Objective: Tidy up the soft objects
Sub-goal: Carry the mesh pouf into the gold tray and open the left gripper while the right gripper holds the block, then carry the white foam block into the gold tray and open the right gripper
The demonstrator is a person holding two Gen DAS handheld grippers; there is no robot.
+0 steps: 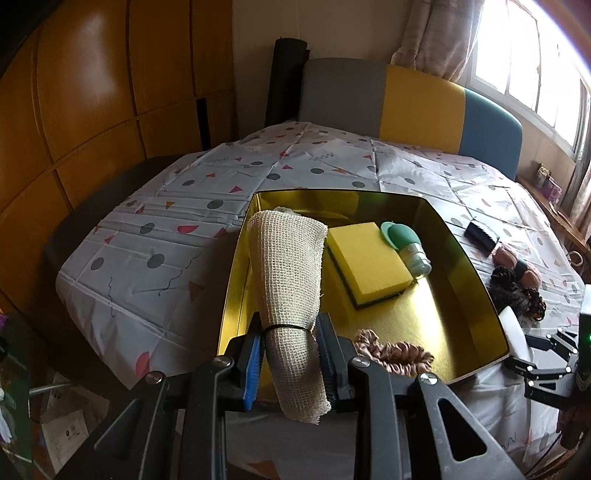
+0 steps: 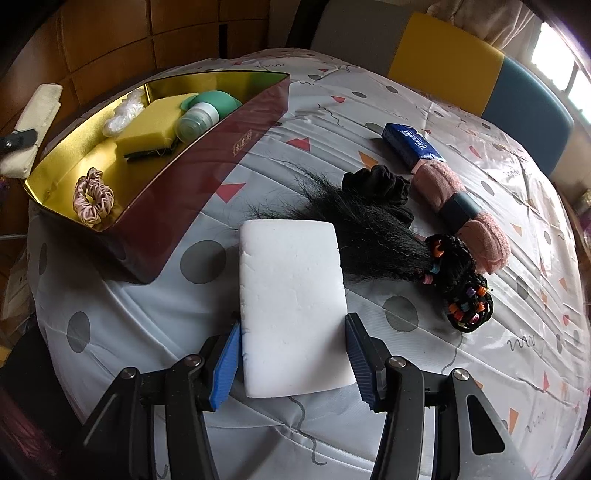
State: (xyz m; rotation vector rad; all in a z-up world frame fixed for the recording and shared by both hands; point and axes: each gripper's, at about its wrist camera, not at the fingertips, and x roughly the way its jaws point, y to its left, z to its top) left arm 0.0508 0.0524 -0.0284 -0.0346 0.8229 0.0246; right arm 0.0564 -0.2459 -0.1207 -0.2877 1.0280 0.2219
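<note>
I see glossy wooden wall panels on the left, a grey-yellow-blue headboard behind, and a bright curtained window on the right.

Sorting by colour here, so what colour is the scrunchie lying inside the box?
Pale pink scrunchie, satin-like; clearest in the right wrist view.

Desk cloth: white, printed with grey dots and red and orange triangles, creased. Chair back at 12 o'clock beyond the desk, panels grey, yellow, blue. Black roll upright at its 9 o'clock side. Orange-brown wood panelling at 10 o'clock. Bright window and curtain at 1–2 o'clock.
</note>
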